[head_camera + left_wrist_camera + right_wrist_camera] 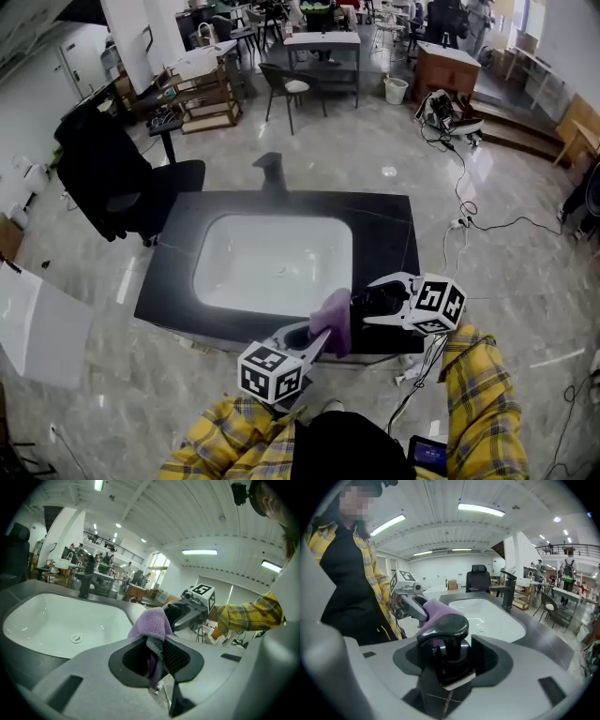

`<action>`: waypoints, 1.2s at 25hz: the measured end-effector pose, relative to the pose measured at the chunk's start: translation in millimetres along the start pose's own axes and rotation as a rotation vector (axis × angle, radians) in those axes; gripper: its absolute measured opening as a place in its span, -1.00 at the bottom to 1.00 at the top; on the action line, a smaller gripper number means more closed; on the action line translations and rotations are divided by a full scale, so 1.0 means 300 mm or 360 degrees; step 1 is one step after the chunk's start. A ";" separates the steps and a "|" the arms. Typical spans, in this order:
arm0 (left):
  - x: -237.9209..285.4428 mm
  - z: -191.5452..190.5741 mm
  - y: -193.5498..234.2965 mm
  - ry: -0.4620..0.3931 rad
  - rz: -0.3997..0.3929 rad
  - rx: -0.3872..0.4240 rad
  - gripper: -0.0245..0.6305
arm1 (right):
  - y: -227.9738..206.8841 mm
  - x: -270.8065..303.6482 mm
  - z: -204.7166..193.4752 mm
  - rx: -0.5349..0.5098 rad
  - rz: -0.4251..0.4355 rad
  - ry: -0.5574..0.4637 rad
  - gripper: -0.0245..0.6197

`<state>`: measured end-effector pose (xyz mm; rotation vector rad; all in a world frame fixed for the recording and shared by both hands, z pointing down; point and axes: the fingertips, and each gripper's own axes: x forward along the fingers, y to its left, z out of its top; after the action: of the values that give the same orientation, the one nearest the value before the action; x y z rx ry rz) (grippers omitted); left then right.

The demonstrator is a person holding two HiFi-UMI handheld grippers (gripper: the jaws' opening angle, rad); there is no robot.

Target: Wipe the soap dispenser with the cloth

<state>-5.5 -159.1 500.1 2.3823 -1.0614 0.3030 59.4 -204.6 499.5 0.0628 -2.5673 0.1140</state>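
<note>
Two grippers meet at the near edge of the counter (pixel 178 246), toward its right corner. The left gripper (pixel 155 654) is clamped tight on a purple cloth (pixel 151 623), whose bunched top rises past the jaws just beside the pump head of the black soap dispenser (pixel 448 645). The right gripper (pixel 450 663) has its jaws wide and closing, with the dispenser upright between them and not yet pinched. The white sink (pixel 272 264) lies just beyond.

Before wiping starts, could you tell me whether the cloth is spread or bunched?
Bunched up: the purple cloth is pinched in the left hand-held gripper, humped over its tips.
</note>
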 end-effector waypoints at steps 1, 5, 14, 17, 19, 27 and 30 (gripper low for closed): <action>0.002 -0.002 -0.001 0.0003 -0.0002 0.0000 -0.73 | -0.005 0.001 -0.003 -0.0007 -0.0012 0.0004 -0.20; 0.009 -0.004 -0.006 0.0005 -0.0008 0.0003 -0.73 | -0.015 -0.003 -0.017 0.0048 -0.0087 -0.0014 -0.27; 0.027 -0.008 -0.012 -0.0006 -0.0021 -0.0008 -0.73 | -0.030 -0.020 -0.017 0.0216 -0.0446 -0.0096 -0.30; 0.024 -0.005 -0.021 -0.0015 -0.0026 -0.0008 -0.73 | -0.026 -0.031 -0.017 0.0259 -0.0572 -0.0106 -0.32; 0.025 -0.001 -0.025 -0.0021 -0.0032 -0.0010 -0.73 | -0.026 -0.038 -0.015 0.0276 -0.0632 -0.0113 -0.33; 0.013 -0.005 -0.025 -0.0018 -0.0039 -0.0008 -0.73 | -0.005 -0.018 -0.013 0.0099 -0.0452 -0.0098 -0.25; 0.007 -0.004 -0.023 -0.0019 -0.0041 -0.0007 -0.73 | -0.008 -0.010 0.001 0.0054 -0.0332 -0.0083 -0.20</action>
<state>1.0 -155.8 499.4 2.3946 -1.0352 0.2775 61.9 -207.0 497.7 0.3491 -2.5932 0.0773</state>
